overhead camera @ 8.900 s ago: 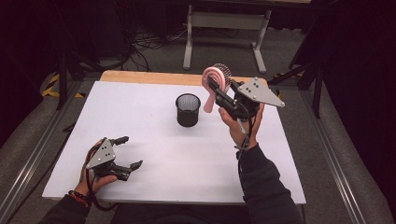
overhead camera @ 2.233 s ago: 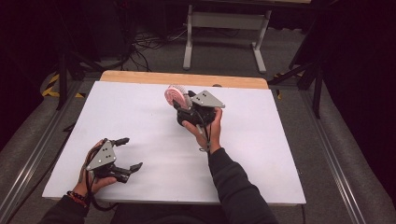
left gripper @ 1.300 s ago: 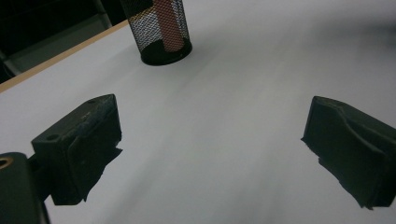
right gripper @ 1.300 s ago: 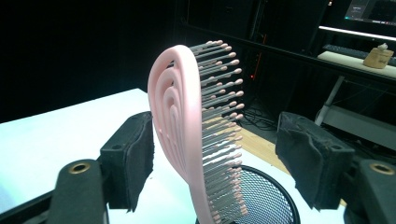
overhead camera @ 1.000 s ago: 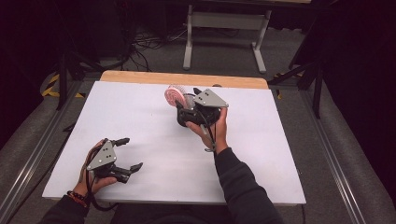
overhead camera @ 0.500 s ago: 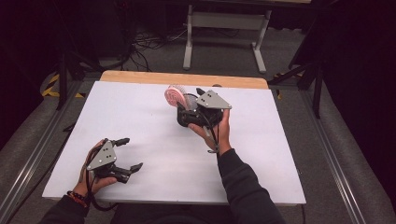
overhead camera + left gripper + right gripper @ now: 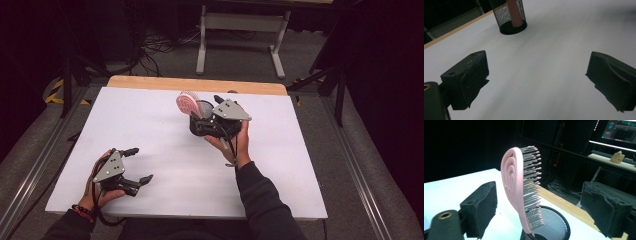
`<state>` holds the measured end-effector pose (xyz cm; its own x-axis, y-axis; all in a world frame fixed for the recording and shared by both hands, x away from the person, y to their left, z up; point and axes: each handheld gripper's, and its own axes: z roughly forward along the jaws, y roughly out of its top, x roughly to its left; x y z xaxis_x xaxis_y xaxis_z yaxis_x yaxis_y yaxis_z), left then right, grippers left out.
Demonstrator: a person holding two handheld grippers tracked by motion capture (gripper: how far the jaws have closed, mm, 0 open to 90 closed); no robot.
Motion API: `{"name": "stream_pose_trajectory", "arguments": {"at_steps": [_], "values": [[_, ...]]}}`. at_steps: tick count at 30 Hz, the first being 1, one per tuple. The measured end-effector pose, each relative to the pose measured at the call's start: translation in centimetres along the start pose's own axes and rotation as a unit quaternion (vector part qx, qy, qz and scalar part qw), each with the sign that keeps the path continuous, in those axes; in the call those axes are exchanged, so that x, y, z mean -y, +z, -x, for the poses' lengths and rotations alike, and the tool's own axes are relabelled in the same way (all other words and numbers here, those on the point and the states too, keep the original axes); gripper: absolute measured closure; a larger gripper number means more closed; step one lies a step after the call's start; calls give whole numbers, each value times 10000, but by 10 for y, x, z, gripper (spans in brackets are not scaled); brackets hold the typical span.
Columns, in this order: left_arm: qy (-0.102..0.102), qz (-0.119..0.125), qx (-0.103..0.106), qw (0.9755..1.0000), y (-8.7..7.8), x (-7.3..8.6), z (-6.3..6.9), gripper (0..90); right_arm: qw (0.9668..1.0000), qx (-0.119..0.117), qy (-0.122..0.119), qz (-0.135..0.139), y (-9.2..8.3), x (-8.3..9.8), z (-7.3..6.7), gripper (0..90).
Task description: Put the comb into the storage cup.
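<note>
A pink hairbrush (image 7: 188, 103) stands handle-down in a black mesh cup (image 7: 196, 128) at the table's back middle, its head leaning left. My right gripper (image 7: 204, 118) sits just right of the cup and hides most of it. In the right gripper view the brush (image 7: 520, 187) rises from the cup (image 7: 552, 226) between the wide jaws of that gripper (image 7: 544, 206). They have just been opening, and neither pad touches the brush. My left gripper (image 7: 140, 165) rests open and empty at the front left. Its view (image 7: 541, 80) shows the cup (image 7: 510, 15) far off.
The white table top (image 7: 150, 115) has a wooden strip (image 7: 150, 82) along its back edge. Metal rails (image 7: 30, 170) run along both sides. A white stand (image 7: 240, 22) and cables lie on the floor behind. A monitor (image 7: 624, 130) glows far off.
My right gripper carried the brush from the cup's right to the cup and stood it inside. In the last second its hand drew slightly right. The left gripper kept still.
</note>
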<state>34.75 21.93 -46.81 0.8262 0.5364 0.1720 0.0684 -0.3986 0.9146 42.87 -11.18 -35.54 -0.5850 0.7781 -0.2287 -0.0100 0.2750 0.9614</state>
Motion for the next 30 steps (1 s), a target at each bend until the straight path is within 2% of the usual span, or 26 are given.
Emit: {"name": "stream_pose_trajectory", "arguments": {"at_steps": [12, 14, 17, 24, 30], "values": [[1, -1, 1, 10000, 0, 0, 0, 49, 9999, -42, 46, 129, -7, 1, 3, 90], [-2, 1, 3, 10000, 0, 0, 0, 49, 9999, -77, -73, 74, -8, 2, 2, 58], [1, -4, 5, 10000, 0, 0, 0, 49, 9998, -59, -160, 78, -10, 2, -1, 59], [6, -6, 6, 10000, 0, 0, 0, 49, 9998, -67, -173, 88, -14, 3, -2, 49], [-1, 2, 7, 10000, 0, 0, 0, 49, 9996, -16, -276, 89, -17, 3, -3, 51]]}}
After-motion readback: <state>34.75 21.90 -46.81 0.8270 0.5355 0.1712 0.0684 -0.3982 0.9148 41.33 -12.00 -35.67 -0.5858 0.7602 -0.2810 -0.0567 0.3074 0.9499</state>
